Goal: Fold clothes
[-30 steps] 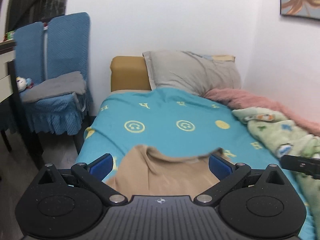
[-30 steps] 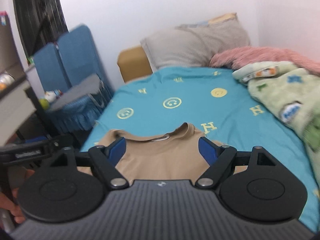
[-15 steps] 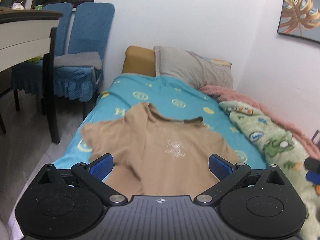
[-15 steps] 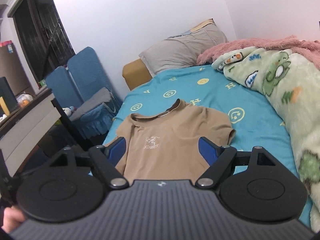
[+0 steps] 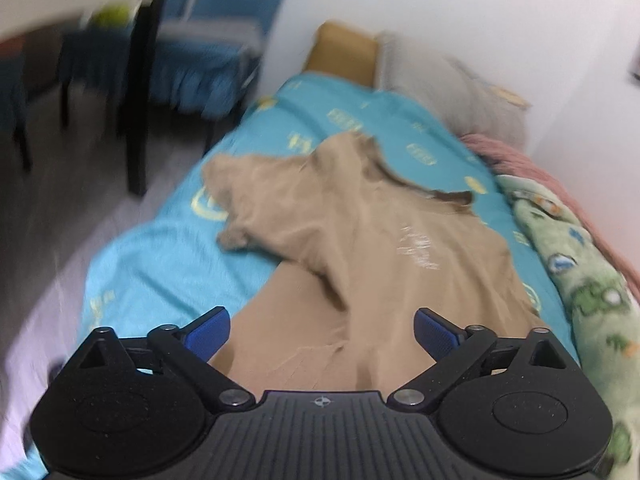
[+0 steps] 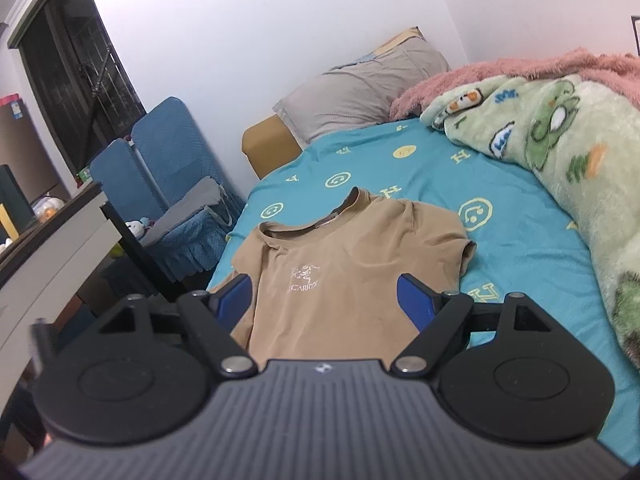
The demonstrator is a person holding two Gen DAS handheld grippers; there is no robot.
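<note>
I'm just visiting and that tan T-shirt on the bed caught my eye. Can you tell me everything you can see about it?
The tan short-sleeved T-shirt looks like soft, thin knit fabric with a ribbed round collar and a small pale emblem with lettering on the chest. It lies front-up and unfolded on the turquoise bedsheet with yellow smiley faces, collar toward the grey pillow. In the right wrist view it looks fairly flat; the blurred left wrist view shows creases and one rumpled sleeve. Both open grippers are near its lower part, and neither visibly grips it.
</note>
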